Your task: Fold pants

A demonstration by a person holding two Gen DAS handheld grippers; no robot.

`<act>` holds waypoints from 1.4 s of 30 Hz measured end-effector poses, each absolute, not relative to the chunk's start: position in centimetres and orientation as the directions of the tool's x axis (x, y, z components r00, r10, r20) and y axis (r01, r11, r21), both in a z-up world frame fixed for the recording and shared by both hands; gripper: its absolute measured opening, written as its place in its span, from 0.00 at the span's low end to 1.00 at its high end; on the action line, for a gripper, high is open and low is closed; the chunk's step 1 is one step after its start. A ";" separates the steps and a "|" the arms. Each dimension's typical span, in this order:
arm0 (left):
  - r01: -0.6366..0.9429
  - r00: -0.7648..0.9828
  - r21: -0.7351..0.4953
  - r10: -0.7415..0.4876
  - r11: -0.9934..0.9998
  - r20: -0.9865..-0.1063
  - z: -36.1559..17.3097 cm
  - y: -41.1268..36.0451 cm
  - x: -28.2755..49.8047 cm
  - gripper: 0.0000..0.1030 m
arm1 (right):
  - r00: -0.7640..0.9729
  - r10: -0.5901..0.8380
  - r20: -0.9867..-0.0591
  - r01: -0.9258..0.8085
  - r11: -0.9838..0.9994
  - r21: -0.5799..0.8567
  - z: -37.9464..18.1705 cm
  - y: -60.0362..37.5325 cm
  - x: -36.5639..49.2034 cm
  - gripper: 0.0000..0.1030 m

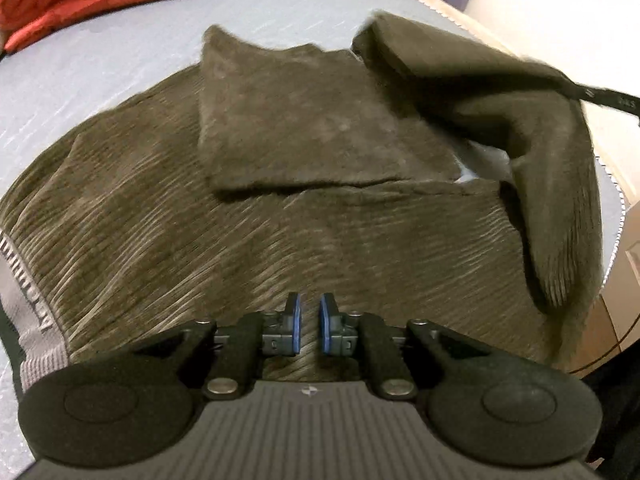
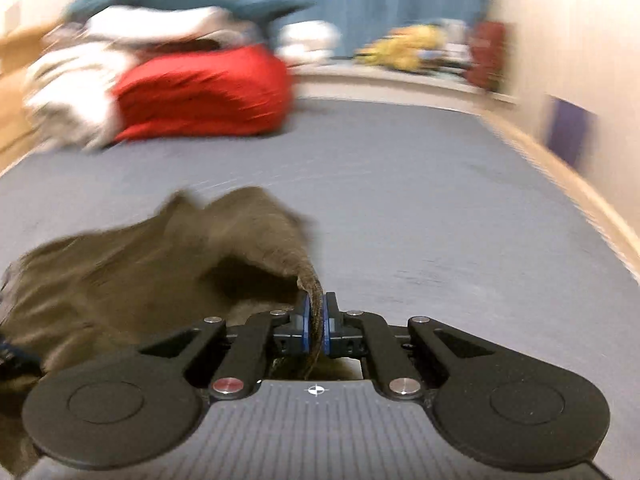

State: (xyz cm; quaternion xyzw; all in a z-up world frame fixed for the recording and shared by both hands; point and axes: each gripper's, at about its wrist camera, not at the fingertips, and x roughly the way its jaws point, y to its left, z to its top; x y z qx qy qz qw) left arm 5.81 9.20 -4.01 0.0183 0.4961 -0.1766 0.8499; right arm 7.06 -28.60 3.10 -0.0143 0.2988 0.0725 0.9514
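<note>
A: What's the biggest thing in front of you?

B: The grey mattress, running off to the wall. Your olive corduroy pants lie spread across its near part, right below your left gripper.

A: How do the pants lie?

B: One leg is folded back flat over the body of the pants. The other leg is raised off the mattress at your right, hanging in a loose drape. The grey waistband sits at the left edge of the left wrist view.

A: And beyond them?

B: A red folded blanket at the far end, with a blurred heap of pale and teal laundry behind it.

A: Your fingers?

B: Your left ones stand a little apart over the corduroy, gripping nothing. Your right gripper is pinched closed on an edge of the raised leg.
</note>
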 end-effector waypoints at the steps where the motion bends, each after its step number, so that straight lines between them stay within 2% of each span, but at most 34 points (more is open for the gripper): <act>1: 0.328 0.448 -0.145 -0.288 0.934 -0.846 -3.9 8.6 5.5 0.11 | 0.820 0.076 -0.567 -0.069 0.997 0.034 3.3 -31.5 6.3 0.06; 3: 0.359 0.441 -0.149 -0.308 0.921 -0.843 -3.6 7.3 5.4 0.11 | 0.809 -0.048 -0.586 0.104 0.993 0.062 3.0 -36.8 4.7 0.06; 6: 0.416 0.417 -0.151 -0.335 0.897 -0.845 -3.7 5.3 5.0 0.11 | 0.698 -0.190 -0.690 0.378 0.916 0.130 0.4 -44.7 2.1 0.05; 9: 0.475 0.379 -0.152 -0.357 0.867 -0.854 -4.4 3.2 4.6 0.16 | 0.559 -0.201 -0.804 0.540 0.825 0.170 -3.7 -49.2 0.2 0.05; 11: 0.514 0.348 -0.151 -0.366 0.845 -0.863 -5.0 2.0 4.5 0.16 | 0.489 -0.169 -0.856 0.564 0.809 0.162 -6.0 -50.0 -0.2 0.07; 13: 0.543 0.327 -0.141 -0.363 0.828 -0.873 -5.6 1.0 4.3 0.20 | 0.483 -0.184 -0.856 0.570 0.808 0.148 -6.3 -50.0 -0.2 0.10; 15: 0.549 0.324 -0.129 -0.352 0.826 -0.878 -6.0 0.6 4.3 0.22 | 0.531 -0.222 -0.818 0.569 0.808 0.151 -4.9 -50.0 -0.3 0.14; 17: 0.536 0.327 -0.127 -0.344 0.835 -0.880 -6.2 0.7 4.4 0.22 | 0.574 -0.313 -0.757 0.577 0.810 0.103 -2.9 -49.0 -0.2 0.32; 19: 0.512 0.335 -0.129 -0.336 0.849 -0.880 -6.5 1.2 5.0 0.22 | 0.651 -0.355 -0.671 0.548 0.831 0.092 -1.3 -48.4 0.0 0.41; 22: 0.473 0.353 -0.128 -0.321 0.872 -0.879 -6.5 2.3 5.4 0.22 | 0.758 -0.253 -0.601 0.398 0.910 0.120 -1.2 -47.6 2.2 0.44; 27: 0.436 0.360 -0.134 -0.309 0.890 -0.880 -6.4 3.4 6.1 0.22 | 0.769 -0.051 -0.638 0.117 0.991 0.062 -4.3 -44.3 8.3 0.48; 32: 0.435 0.356 -0.127 -0.300 0.891 -0.885 -6.8 3.7 6.2 0.22 | 0.700 -0.006 -0.714 -0.053 0.997 -0.060 -7.6 -40.7 11.5 0.65; 34: 0.431 0.355 -0.131 -0.301 0.893 -0.885 -6.9 3.6 6.2 0.22 | 0.685 -0.044 -0.727 -0.074 0.989 -0.131 -8.5 -39.8 12.0 0.64; 36: 0.429 0.355 -0.130 -0.299 0.894 -0.886 -6.9 3.5 6.3 0.22 | 0.678 -0.063 -0.733 -0.082 0.984 -0.161 -9.4 -39.7 12.7 0.58; 38: 0.431 0.357 -0.124 -0.295 0.894 -0.886 -7.0 3.4 6.4 0.22 | 0.670 -0.032 -0.742 -0.077 0.991 -0.113 -9.7 -40.6 12.1 0.21; 39: 0.432 0.358 -0.122 -0.295 0.893 -0.886 -6.9 3.4 6.4 0.22 | 0.672 -0.020 -0.740 -0.063 0.994 -0.084 -9.5 -41.1 12.0 0.12; 42: 0.435 0.358 -0.127 -0.300 0.892 -0.884 -6.9 3.3 6.6 0.22 | 0.727 0.009 -0.687 0.001 1.000 0.015 -6.9 -42.8 10.5 0.09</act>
